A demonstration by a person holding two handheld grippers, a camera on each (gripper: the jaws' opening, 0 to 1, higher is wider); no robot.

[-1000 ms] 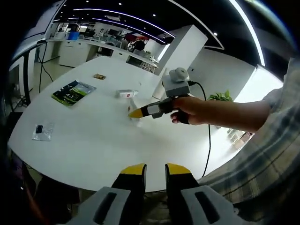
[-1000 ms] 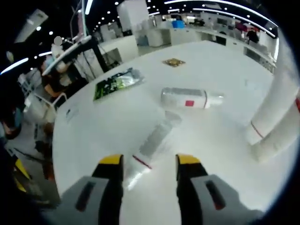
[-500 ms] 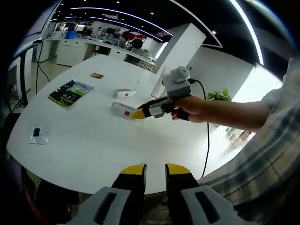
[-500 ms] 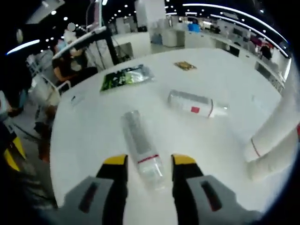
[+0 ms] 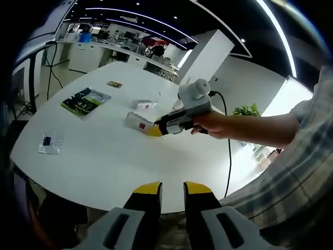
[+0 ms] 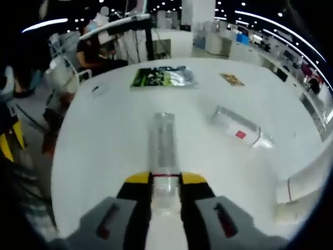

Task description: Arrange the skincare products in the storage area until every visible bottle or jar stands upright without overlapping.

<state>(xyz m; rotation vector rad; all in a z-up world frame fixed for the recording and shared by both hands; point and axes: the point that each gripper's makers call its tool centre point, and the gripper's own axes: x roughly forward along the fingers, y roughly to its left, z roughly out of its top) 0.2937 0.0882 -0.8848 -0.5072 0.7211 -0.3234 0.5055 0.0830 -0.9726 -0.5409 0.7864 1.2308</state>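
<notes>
Both views are bright over the white table [image 5: 104,156] – ceiling strip lights [image 5: 130,13] curve with the fisheye bend. The right gripper view is soft and smeared, worst toward its edges; the clear bottle [image 6: 165,156] between its jaws is hazy. The left gripper view is sharper – shadows under things ahead are faint.

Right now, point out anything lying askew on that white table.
Two clear bottles are off their bases. One clear bottle is clamped in the right gripper, held lengthwise and not upright. A second bottle with a red label lies on its side on the white table, beyond and to the right in the right gripper view.
</notes>
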